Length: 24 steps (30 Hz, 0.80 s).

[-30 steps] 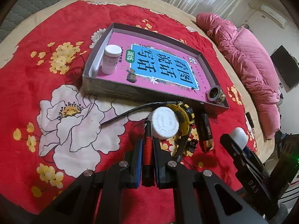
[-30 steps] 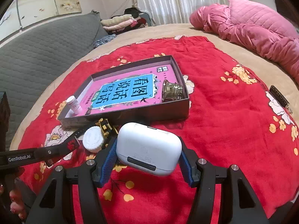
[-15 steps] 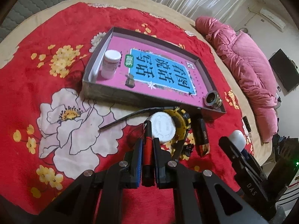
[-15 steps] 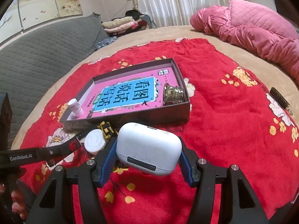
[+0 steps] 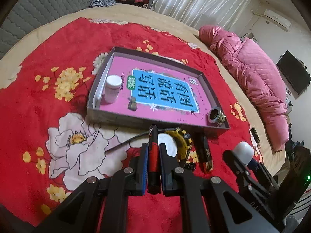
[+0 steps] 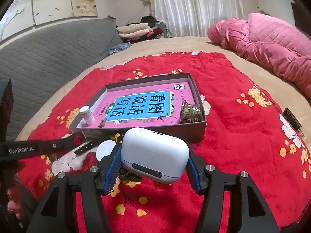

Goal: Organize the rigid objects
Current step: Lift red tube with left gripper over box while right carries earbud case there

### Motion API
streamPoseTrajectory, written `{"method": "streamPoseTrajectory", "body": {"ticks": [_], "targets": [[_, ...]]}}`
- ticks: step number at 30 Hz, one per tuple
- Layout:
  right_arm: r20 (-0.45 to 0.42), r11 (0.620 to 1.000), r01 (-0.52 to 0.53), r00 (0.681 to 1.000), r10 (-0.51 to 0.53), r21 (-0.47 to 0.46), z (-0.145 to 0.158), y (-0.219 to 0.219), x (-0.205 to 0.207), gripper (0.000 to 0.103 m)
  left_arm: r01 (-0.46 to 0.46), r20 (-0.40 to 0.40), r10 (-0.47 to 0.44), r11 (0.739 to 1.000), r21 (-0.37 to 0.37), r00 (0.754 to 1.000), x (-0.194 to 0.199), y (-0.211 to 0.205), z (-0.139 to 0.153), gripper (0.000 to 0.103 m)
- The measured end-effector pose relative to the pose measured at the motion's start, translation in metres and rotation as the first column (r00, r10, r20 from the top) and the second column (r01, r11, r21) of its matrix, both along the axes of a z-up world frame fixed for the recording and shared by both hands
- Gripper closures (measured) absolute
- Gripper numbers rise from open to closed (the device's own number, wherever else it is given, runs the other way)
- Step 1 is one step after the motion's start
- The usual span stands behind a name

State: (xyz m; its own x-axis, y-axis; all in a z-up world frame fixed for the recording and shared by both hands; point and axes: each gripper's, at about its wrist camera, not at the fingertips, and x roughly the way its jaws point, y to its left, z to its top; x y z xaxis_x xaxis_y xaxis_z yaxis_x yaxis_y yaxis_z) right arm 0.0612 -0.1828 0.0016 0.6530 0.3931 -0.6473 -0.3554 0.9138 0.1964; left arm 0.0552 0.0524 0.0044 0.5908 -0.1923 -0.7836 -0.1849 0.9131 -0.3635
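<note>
My left gripper (image 5: pixel 153 150) is shut on a red and black marker (image 5: pixel 153 136), held just above the red blanket, its tip near the front wall of the shallow box (image 5: pixel 116 116). The box has a pink printed floor; a white bottle (image 5: pixel 112 89), a small dark clip (image 5: pixel 132 104) and a brass fitting (image 5: pixel 216 116) stand inside. My right gripper (image 6: pixel 153 155) is shut on a white earbuds case (image 6: pixel 155 149), hovering in front of the box (image 6: pixel 175 131). It shows at the lower right of the left wrist view, as right gripper (image 5: pixel 243 155).
A white lid (image 5: pixel 169 145), a yellow watch (image 5: pixel 184 139) with a black strap and a dark slim box (image 5: pixel 204 153) lie on the blanket before the tray. A pink quilt (image 6: pixel 272 38) is heaped at the back right, a grey padded headboard (image 6: pixel 48 54) at the left.
The left gripper has risen a little with the marker, whose tip now reaches the box's front wall. The right gripper has hardly moved and still holds the case.
</note>
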Motion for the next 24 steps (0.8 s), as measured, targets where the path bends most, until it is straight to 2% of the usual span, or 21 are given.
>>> {"method": "streamPoseTrajectory", "body": {"ticks": [11, 24], "targets": [[0.031, 0.999, -0.031, 0.999, 0.032, -0.027, 0.004, 0.007, 0.003, 0.041, 0.022, 0.044, -0.023, 0.999, 0.041, 0.999, 0.006, -0.007, 0.007, 0.092], [0.054, 0.999, -0.046, 0.997, 0.047, -0.027, 0.009, 0.011, 0.008, 0.041, 0.006, 0.074, -0.010, 0.999, 0.048, 0.997, 0.007, -0.001, 0.010, 0.092]]}}
